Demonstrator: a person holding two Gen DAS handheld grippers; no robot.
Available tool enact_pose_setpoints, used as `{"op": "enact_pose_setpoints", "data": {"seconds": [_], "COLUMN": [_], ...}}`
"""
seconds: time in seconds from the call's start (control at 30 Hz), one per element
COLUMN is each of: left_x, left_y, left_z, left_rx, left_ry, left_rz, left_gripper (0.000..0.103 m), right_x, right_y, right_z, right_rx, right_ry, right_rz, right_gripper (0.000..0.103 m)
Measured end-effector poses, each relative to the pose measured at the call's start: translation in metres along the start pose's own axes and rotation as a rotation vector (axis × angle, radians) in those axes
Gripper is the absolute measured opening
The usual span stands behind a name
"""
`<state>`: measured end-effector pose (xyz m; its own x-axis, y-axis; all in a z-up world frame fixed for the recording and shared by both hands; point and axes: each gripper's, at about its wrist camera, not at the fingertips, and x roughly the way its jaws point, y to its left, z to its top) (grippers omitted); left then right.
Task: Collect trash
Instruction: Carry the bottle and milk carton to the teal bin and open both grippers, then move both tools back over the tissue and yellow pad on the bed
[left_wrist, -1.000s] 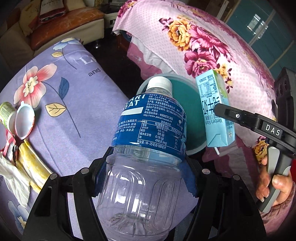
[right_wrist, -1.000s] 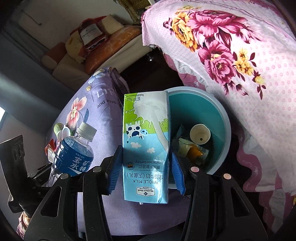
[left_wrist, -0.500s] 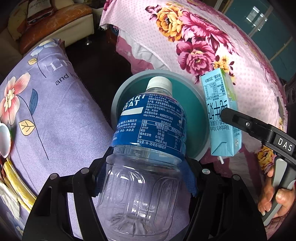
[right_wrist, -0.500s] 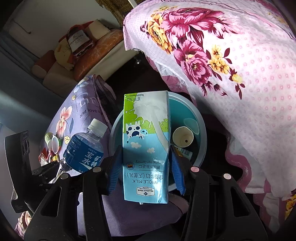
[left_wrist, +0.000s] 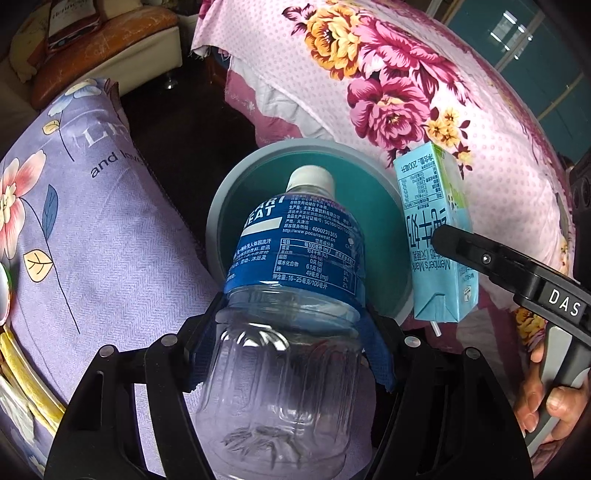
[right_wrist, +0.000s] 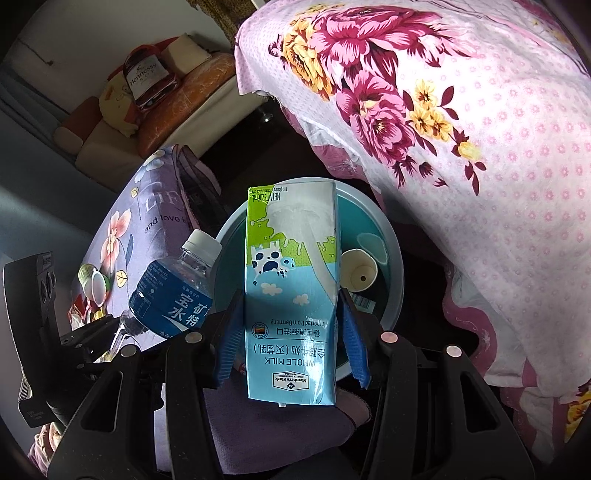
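A clear plastic bottle (left_wrist: 295, 258) with a blue label and white cap sits between the blue pads of my left gripper (left_wrist: 291, 325), which is shut on its body. Its cap hangs over the mouth of a round teal bin (left_wrist: 218, 221). My right gripper (right_wrist: 291, 332) is shut on a light-blue whole-milk carton (right_wrist: 291, 266), held over the same bin (right_wrist: 393, 266). In the left wrist view the carton (left_wrist: 432, 236) hangs at the bin's right rim. The bottle (right_wrist: 173, 291) shows left of the carton. A paper cup (right_wrist: 360, 275) and other scraps lie inside the bin.
A purple flowered cushion (left_wrist: 92, 240) lies left of the bin, with a small cup (right_wrist: 94, 284) and wrappers on it. A pink floral quilt (left_wrist: 406, 92) drapes over the bin's far and right sides. A hand (left_wrist: 546, 398) grips the right tool's handle. Dark floor lies behind.
Both grippers have moved over the bin, which now sits centred under the bottle and carton. The cushion's trash has slid out of the left view. Both grips are unchanged.
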<state>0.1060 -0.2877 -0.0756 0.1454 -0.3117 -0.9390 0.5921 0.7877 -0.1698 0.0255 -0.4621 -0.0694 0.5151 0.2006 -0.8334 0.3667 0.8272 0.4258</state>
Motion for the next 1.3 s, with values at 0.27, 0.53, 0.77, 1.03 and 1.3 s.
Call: {"op": "enact_pose_setpoints", "data": {"seconds": [0.27,0.53,0.77,1.03,1.3], "left_x": [-0.018,-0.035,-0.047,-0.072,-0.095], "left_y": [0.004,0.023,0.04,0.074,0.128], "left_z": [-0.004,-0.015,-0.031,-0.058,-0.091], "left_rx": [-0.003,-0.059,-0.101,-0.168,-0.26], "left_ry": [-0.055,-0.093,-0.104,-0.139,-0.162], "left_rz": [-0.009,-0.033,-0.039,-0.022,0.025], "left_gripper": [0.084,0.088,0.09,0.092,0.093], "right_x": [0.009,0.016,0.008,0.007,0.018], "right_y": [0.009,0.02,0.031,0.063,0.119], "right_z": [-0.002,-0.004,-0.008,-0.019,-0.037], "right_rx": [-0.015,-0.021,-0.03,-0.077,-0.18], "right_ry": [0.026,0.051,0.047,0.061,0.105], "right_rz": [-0.012,-0.028,-0.042,-0.033,-0.018], "right_gripper": [0.047,0.049,0.067,0.071,0.074]}}
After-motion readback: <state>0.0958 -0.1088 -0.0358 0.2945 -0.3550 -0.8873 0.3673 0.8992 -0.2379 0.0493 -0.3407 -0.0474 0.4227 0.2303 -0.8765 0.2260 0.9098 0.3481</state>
